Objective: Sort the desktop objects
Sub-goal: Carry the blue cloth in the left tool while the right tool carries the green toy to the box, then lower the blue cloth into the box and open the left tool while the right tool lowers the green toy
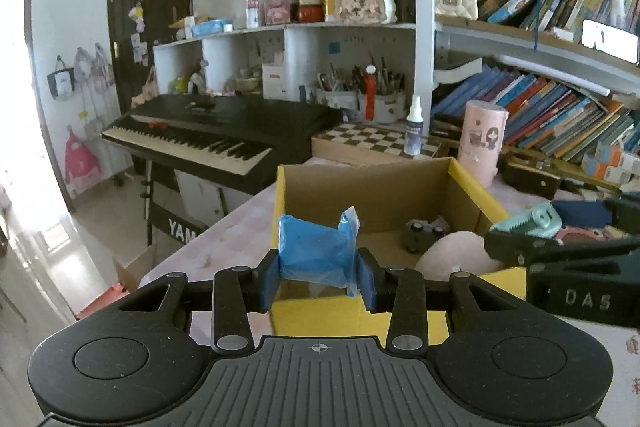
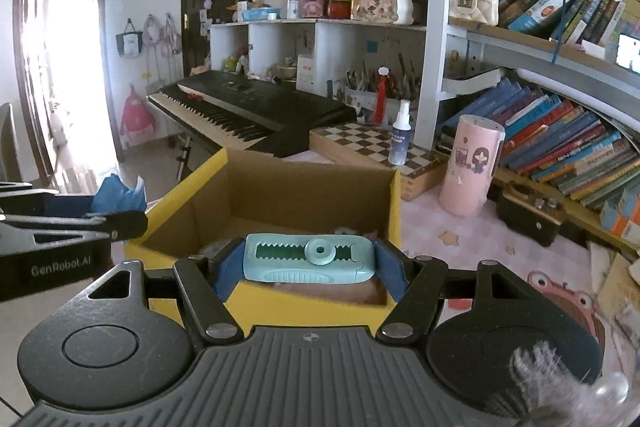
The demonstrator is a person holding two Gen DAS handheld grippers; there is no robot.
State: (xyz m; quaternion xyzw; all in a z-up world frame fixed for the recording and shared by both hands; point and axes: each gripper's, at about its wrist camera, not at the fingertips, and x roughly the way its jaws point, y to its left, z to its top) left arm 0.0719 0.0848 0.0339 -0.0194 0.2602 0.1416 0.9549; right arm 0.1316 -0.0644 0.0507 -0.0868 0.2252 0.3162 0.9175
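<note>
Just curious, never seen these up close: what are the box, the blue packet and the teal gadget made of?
Box: corrugated cardboard, brown inside, yellow outside, matte. Blue packet in the left gripper: probably thin plastic film; it crinkles and shines. Teal gadget in the right gripper: moulded hard plastic, smooth, with toothed slot.

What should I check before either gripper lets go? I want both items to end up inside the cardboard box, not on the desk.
1. Left gripper grip on the blue packet: ok, clamped between both pads.
2. Right gripper grip on the teal eraser holder: ok, held crosswise, pads at both ends.
3. Blue packet over the cardboard box opening: cannot tell; it sits near the front left corner.
4. Eraser holder over the opening: cannot tell; it sits at the near wall.
5. Room in the box: ok; a small grey toy car and a pink rounded object lie inside, bare floor remains.
6. Grippers apart from each other: ok.
</note>
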